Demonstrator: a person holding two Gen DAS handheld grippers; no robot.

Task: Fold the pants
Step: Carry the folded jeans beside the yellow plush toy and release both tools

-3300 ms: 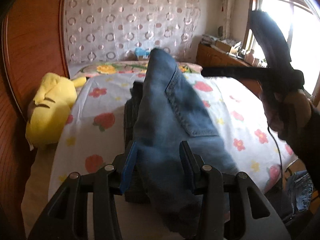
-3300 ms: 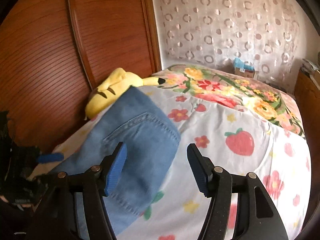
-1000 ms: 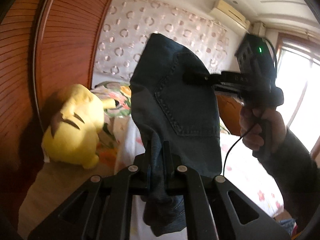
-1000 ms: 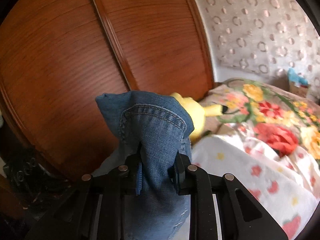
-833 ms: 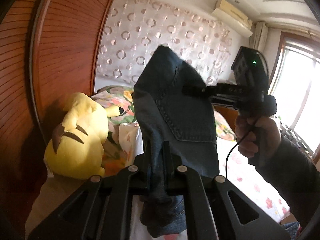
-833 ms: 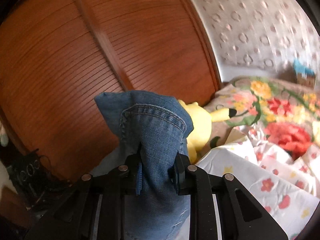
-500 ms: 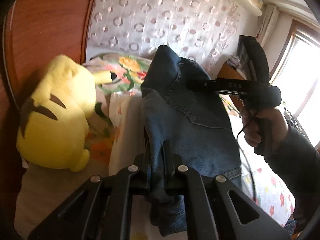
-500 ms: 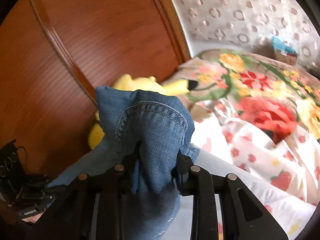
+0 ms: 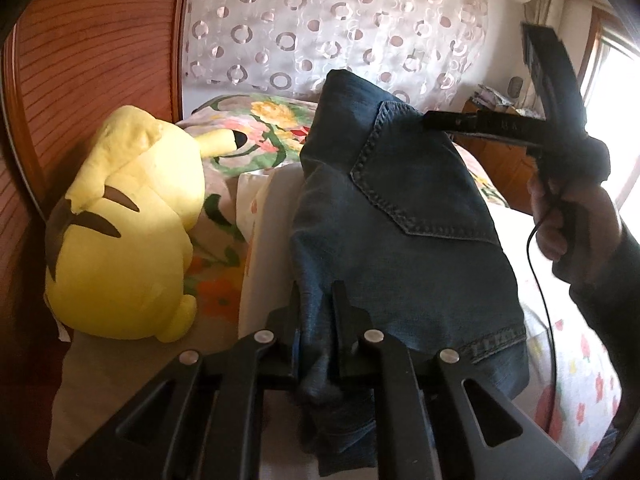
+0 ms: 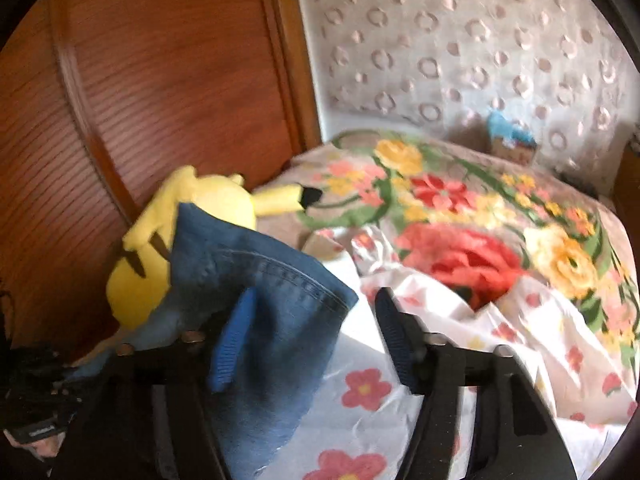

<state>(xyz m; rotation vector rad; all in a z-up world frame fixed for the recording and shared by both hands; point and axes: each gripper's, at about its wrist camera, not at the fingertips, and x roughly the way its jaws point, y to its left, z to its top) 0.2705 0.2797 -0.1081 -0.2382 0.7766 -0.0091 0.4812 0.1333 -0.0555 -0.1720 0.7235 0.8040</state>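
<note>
Looking along the left tool (image 9: 316,316), its fingers are pressed together on a bunched edge of the pants (image 9: 400,240), exactly as half a second ago, so this side of the denim is carried by the grip. From there the jeans spread forward and to the right over the floral bed (image 9: 576,360), back pocket upward, lower and flatter than a second ago, when they hung high in the air. A yellow plush toy (image 9: 124,232) lies just left of them. The right tool (image 9: 436,123) reaches in at the far upper corner of the fabric; whether it pinches anything cannot be told here

From the right wrist, blurred, the change is plain: the right tool (image 10: 316,336), clamped on the denim half a second ago, now stands wide apart. The pants (image 10: 256,304) lie draped across its left finger only, toward the plush toy (image 10: 160,248). I judge this corner released, the fold being laid onto the bed (image 10: 460,360)
</note>
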